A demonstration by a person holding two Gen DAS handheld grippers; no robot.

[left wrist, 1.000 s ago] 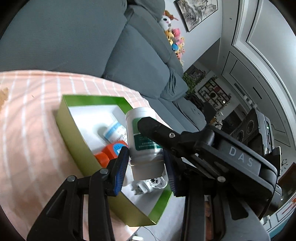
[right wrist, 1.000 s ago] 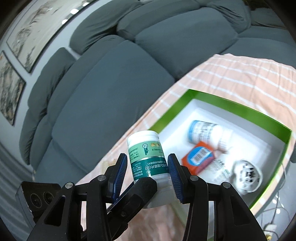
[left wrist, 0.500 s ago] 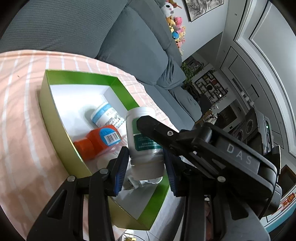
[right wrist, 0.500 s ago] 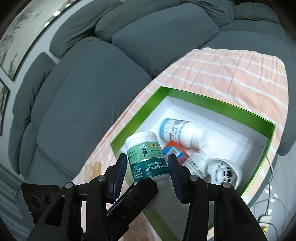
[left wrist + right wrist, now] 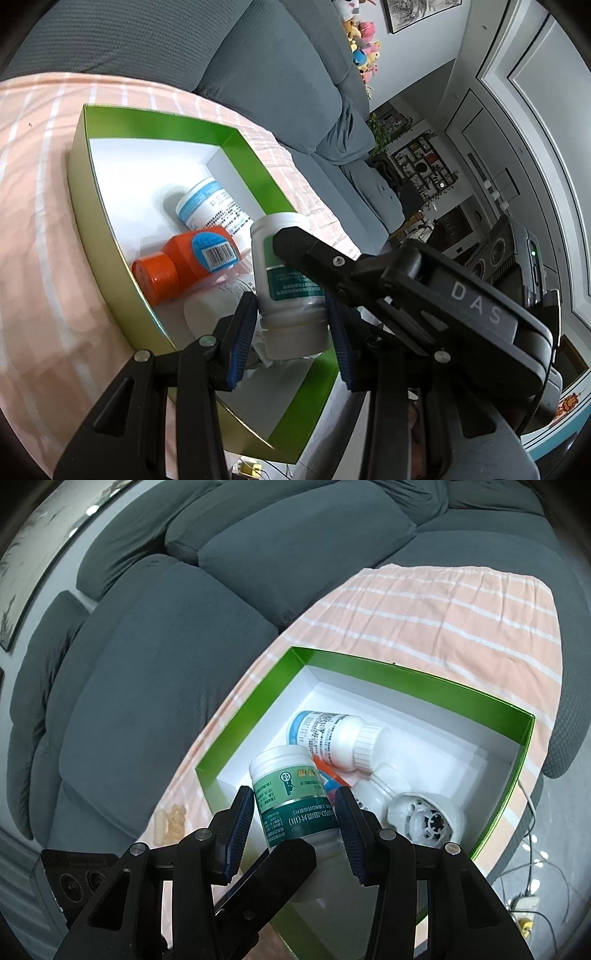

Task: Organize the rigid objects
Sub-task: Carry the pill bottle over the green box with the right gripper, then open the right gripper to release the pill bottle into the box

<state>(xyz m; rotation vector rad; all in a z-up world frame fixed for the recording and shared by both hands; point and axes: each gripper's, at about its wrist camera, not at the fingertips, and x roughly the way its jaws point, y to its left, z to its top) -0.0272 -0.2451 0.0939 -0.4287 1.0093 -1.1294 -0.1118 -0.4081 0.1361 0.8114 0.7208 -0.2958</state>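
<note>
left tongs (image 5: 291,328) clamped the green-label bottle (image 5: 286,273) by its cap end | right tongs (image 5: 295,823) also clenched on its body | bottle hung over green box (image 5: 369,664) | advice: lower into free floor, release right first

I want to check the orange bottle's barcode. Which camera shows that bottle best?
The left wrist view: the orange bottle lies in the green box with cap, body and barcode in plain sight. In the right wrist view only an orange sliver shows, behind the green-labelled bottle.
</note>
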